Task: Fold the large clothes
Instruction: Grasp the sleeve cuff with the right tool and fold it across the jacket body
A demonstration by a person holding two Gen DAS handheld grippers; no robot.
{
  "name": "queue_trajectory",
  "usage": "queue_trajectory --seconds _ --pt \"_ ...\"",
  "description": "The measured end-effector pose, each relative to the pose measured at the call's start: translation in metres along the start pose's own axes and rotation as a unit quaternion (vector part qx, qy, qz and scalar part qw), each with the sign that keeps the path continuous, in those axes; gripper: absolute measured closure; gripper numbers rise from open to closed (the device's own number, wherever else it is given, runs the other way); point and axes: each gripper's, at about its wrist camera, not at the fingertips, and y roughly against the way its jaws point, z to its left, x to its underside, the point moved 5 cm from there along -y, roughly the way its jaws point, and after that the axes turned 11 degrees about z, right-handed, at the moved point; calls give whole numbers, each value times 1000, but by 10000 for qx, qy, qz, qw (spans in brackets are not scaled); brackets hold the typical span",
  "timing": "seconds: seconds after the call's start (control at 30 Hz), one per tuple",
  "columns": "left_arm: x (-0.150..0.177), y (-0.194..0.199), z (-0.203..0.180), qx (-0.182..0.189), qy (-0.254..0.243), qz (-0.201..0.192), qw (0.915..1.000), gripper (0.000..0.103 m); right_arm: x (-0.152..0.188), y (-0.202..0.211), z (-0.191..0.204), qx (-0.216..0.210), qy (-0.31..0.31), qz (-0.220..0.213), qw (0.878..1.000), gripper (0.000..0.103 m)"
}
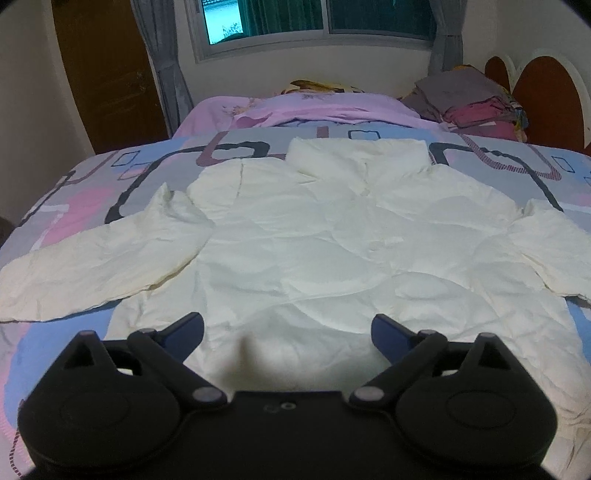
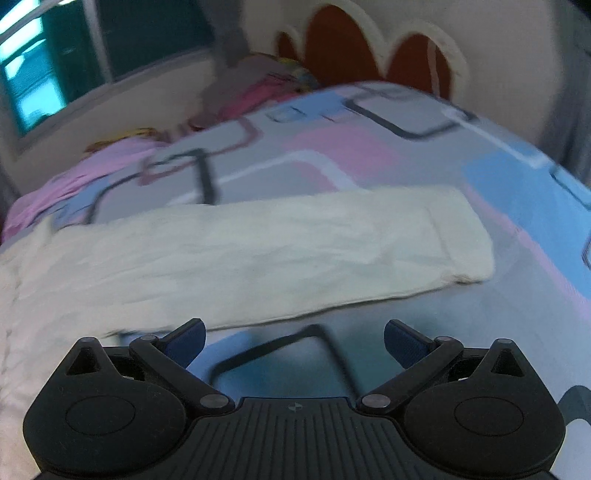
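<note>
A cream-white puffy jacket (image 1: 314, 236) lies spread flat on the patterned bed cover (image 1: 92, 177), collar far, both sleeves out to the sides. My left gripper (image 1: 288, 328) is open and empty, hovering over the jacket's near hem. In the right wrist view the jacket's right sleeve (image 2: 277, 251) stretches across the cover (image 2: 517, 192), its cuff at the right. My right gripper (image 2: 294, 338) is open and empty, just short of the sleeve's near edge. That view is blurred by motion.
A pile of folded clothes (image 1: 476, 103) and a pink blanket (image 1: 332, 107) lie at the far end of the bed. A window (image 1: 314, 18), grey curtains and a brown door (image 1: 107, 70) stand behind. The red-and-white headboard (image 2: 369, 48) is at the right.
</note>
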Motion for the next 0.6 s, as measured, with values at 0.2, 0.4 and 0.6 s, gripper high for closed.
queue_trajectory --seconds 0.2,0.4,0.6 --pt "-3 -7 0 -69 8 91 9999 8 -13 -25 -54 7 -872 325 9957 29" --pt "-4 -7 4 -122 29 119 9999 9 -32 -31 -78 -113 -1527 224 9880 29" --pt "-5 -4 14 -42 36 160 9999 18 -43 -27 -79 131 -1583 -23 9873 78"
